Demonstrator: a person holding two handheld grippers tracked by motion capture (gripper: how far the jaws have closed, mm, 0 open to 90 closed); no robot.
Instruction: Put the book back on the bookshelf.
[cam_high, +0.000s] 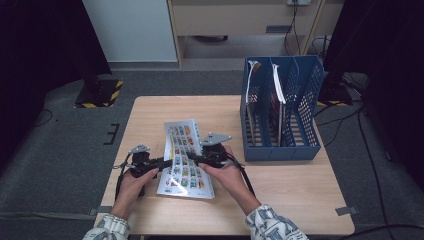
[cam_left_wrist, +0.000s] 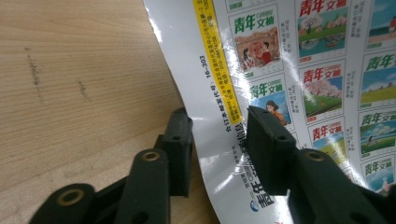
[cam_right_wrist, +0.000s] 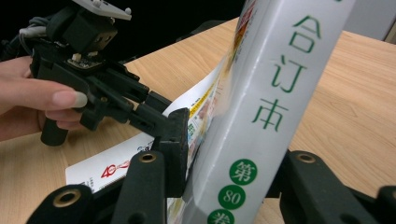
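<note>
Right hand-held gripper (cam_right_wrist: 224, 186): jaws clamped across the spine of the magazine (cam_high: 184, 156), lifting that edge off the tabletop (cam_high: 280, 190). Left hand-held gripper (cam_left_wrist: 217, 140): jaws part-closed astride the glossy cover's left edge, pads apparently not yet pressing. Blue file rack (cam_high: 280, 115) stands well to the right. Risk: the slick cover slides out, or 1 loose page creases under an uneven pinch.
</note>
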